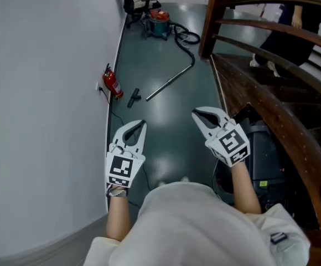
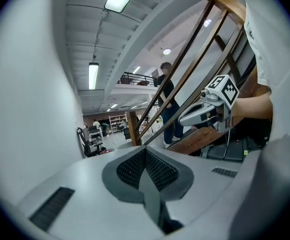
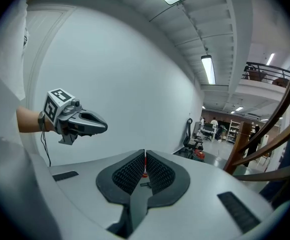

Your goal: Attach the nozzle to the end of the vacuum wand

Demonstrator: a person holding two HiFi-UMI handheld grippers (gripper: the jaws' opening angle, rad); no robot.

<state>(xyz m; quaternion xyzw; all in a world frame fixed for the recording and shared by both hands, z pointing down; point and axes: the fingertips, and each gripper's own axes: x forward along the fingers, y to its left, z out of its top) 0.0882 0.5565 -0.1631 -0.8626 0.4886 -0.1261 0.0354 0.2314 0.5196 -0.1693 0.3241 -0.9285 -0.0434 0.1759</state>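
Head view: nozzle [image 1: 134,97] lies ahead on the floor, long axis pointing away, nearer the clenched, empty left gripper [image 1: 143,122] than the clenched right gripper [image 1: 194,113]

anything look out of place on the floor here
The black nozzle lies loose on the floor near the red fire extinguisher, detached from the vacuum wand, which lies flat close by. Nothing looks spilled or broken.

Readable text, numbers, brands: none were found. The cubes [image 1: 120,169] on left gripper [image 1: 143,123] and right gripper [image 1: 194,113] bore only square markers.
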